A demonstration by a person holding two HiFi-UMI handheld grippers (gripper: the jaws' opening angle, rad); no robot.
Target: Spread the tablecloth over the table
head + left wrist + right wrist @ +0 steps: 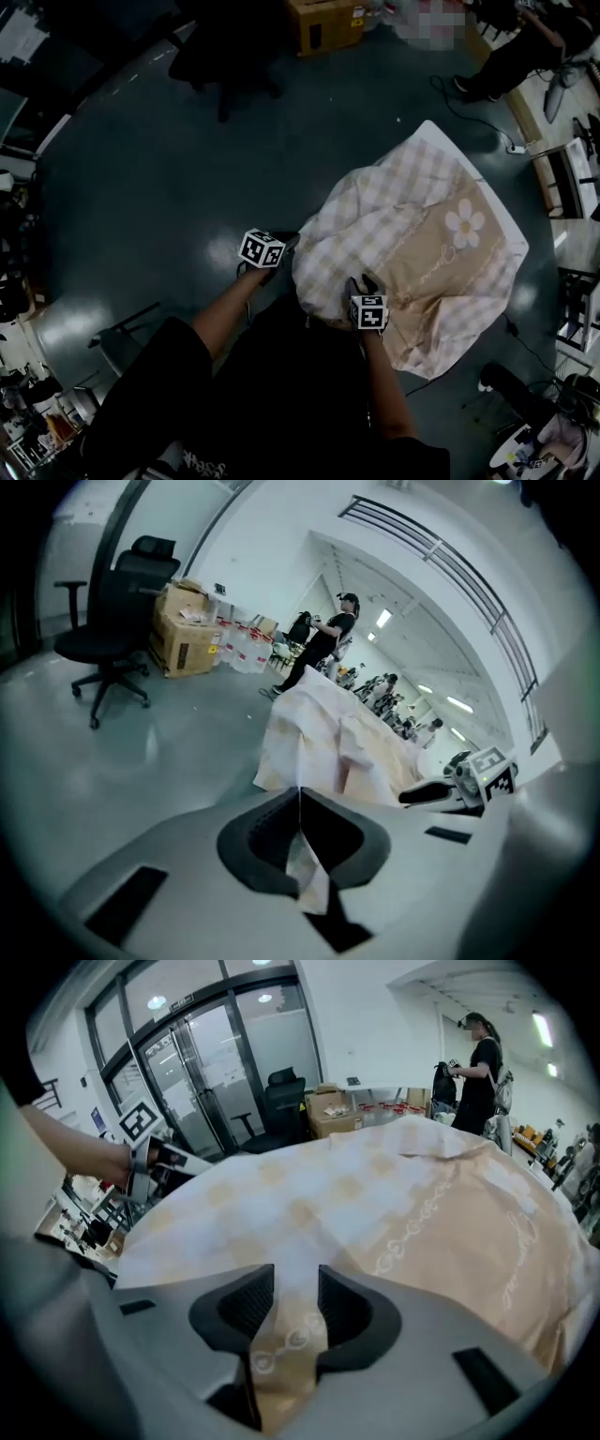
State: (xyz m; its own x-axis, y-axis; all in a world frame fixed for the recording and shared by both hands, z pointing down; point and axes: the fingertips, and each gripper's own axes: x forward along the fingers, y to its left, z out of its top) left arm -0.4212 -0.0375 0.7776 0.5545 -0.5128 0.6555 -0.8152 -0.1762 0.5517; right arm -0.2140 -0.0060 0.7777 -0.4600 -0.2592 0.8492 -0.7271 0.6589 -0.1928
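Office-like lab, shown by swivel chair [111, 621], cardboard boxes [184, 635], glass doors [199, 1054].

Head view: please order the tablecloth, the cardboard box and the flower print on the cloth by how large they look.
1. tablecloth, by far the largest.
2. cardboard box, although the picture's top edge cuts it and it stands farther away.
3. flower print, the smallest.

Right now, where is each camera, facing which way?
Head view: on the person's head, looking down at the tablecloth; both forearms show.
Left gripper view: on the left gripper, facing the tablecloth; own jaws show.
Right gripper view: on the right gripper, over the tablecloth; own jaws show.
Both gripper views show the other gripper.
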